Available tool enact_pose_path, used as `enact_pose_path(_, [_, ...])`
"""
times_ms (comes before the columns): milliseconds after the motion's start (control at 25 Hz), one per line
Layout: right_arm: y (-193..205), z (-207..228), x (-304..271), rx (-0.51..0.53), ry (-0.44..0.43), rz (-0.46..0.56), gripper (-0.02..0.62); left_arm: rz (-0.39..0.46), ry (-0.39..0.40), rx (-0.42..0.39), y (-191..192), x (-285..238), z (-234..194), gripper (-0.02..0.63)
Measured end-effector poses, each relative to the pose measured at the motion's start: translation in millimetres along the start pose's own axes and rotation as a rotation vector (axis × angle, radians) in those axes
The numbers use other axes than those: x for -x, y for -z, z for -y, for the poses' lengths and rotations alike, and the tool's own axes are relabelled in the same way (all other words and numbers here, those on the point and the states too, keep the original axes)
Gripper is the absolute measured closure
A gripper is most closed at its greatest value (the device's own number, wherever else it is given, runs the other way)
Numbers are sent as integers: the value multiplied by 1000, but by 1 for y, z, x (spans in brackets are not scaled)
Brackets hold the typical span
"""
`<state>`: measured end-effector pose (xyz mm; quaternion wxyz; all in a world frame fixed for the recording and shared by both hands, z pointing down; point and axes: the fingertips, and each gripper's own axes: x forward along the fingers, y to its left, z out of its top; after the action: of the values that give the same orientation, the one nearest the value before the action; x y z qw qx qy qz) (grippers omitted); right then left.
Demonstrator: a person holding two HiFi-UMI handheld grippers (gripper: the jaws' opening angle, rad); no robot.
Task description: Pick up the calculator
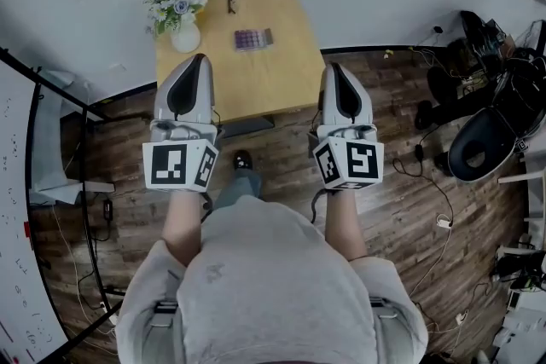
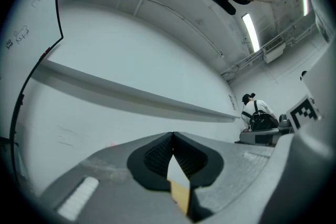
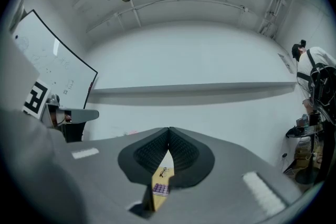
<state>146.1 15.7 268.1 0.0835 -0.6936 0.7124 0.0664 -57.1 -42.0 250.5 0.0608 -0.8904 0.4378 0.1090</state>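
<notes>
A purple calculator (image 1: 253,39) lies flat on a small wooden table (image 1: 273,81) ahead of me, toward its far side. My left gripper (image 1: 199,58) hovers over the table's near left edge, jaws shut and empty. Over the table's near right corner my right gripper (image 1: 333,66) is also shut with nothing in it. In the right gripper view the calculator (image 3: 160,189) shows through the narrow slit under the closed jaws (image 3: 168,129). The left gripper view (image 2: 172,135) shows only a strip of the wooden top (image 2: 181,194) below its closed jaws.
A white vase of flowers (image 1: 179,8) stands at the table's far left corner, and a pair of glasses (image 1: 231,0) lies near the far edge. A whiteboard (image 1: 17,209) stands at the left; chairs, bags and cables (image 1: 486,115) crowd the wooden floor at right. A person (image 3: 315,68) stands at right.
</notes>
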Motion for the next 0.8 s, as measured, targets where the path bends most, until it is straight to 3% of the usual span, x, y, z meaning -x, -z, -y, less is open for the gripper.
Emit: enact_pose_path(800, [34, 41, -140, 3, 28, -30, 595, -32, 26, 22, 44, -134, -58, 600])
